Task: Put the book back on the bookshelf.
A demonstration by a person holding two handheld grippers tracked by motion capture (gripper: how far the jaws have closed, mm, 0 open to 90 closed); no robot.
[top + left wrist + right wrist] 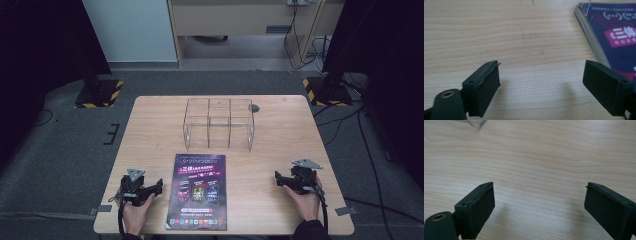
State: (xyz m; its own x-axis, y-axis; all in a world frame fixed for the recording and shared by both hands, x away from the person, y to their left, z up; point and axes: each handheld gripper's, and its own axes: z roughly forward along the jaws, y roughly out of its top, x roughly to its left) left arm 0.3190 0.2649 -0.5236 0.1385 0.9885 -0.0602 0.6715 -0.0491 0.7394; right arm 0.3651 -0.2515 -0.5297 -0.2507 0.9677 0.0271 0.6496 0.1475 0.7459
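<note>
Wooden table, light grain, square-cornered, standing on grey carpet.

Clear acrylic organiser: box with inner dividers forming several compartments, standing upright toward the far edge of the table, about midway along it. Compartments hold nothing visible.

Purple booklet: thin stack of pages with a dark purple printed cover, lying flat at the near edge, centred, its long side running away from the person. Well apart from the organiser.

Left gripper: held in the person's left hand near the near-left corner, resting low over the wood just beside the booklet's left side. Jaws spread wide, nothing between them; in the left gripper view the booklet's corner lies just past the right jaw.

Right gripper: held in the right hand near the near-right corner, well apart from the booklet. Jaws spread wide over bare wood.
</note>
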